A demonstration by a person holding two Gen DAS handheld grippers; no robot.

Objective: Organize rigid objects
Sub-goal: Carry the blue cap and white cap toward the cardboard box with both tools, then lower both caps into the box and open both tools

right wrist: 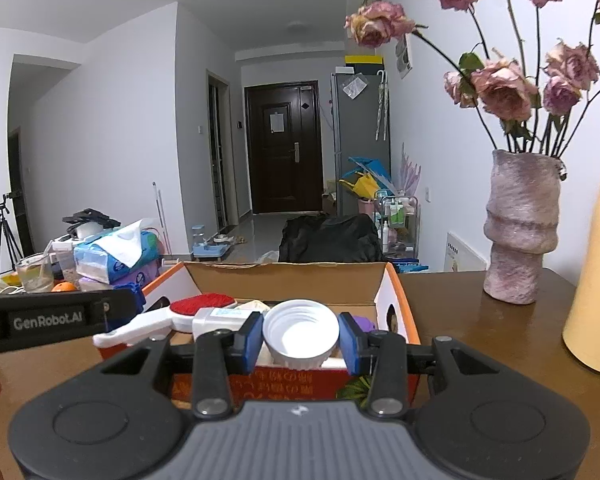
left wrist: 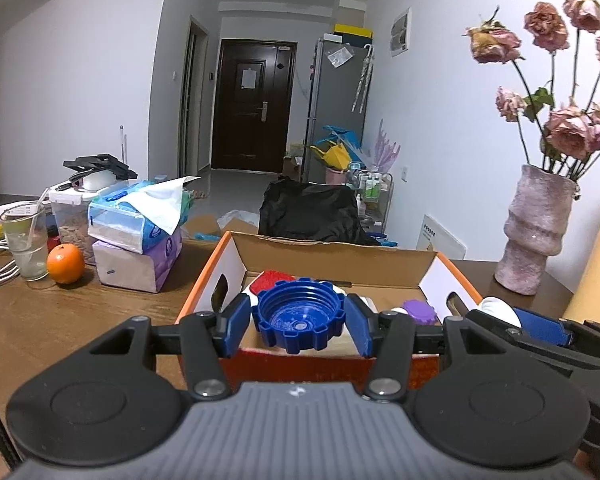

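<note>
Left gripper (left wrist: 299,320): clamped on blue cap (left wrist: 299,317), held above the box's near edge.
Right gripper (right wrist: 300,340): clamped on white cap (right wrist: 301,330), same edge.
Box (right wrist: 284,276): open, partly filled.
Release: carry both caps past the near wall, lower over bare floor, then part the jaws.
Avoid: red brush (right wrist: 202,303).

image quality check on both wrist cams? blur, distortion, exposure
Left wrist view: strong fisheye bending of walls and dark vignette corners; the blue cap in the left gripper is sharp, no motion blur; even indoor light. Right wrist view: same barrel distortion; the white cap in the right gripper is bright inside with little detail; the cardboard box and vase are sharp.
</note>
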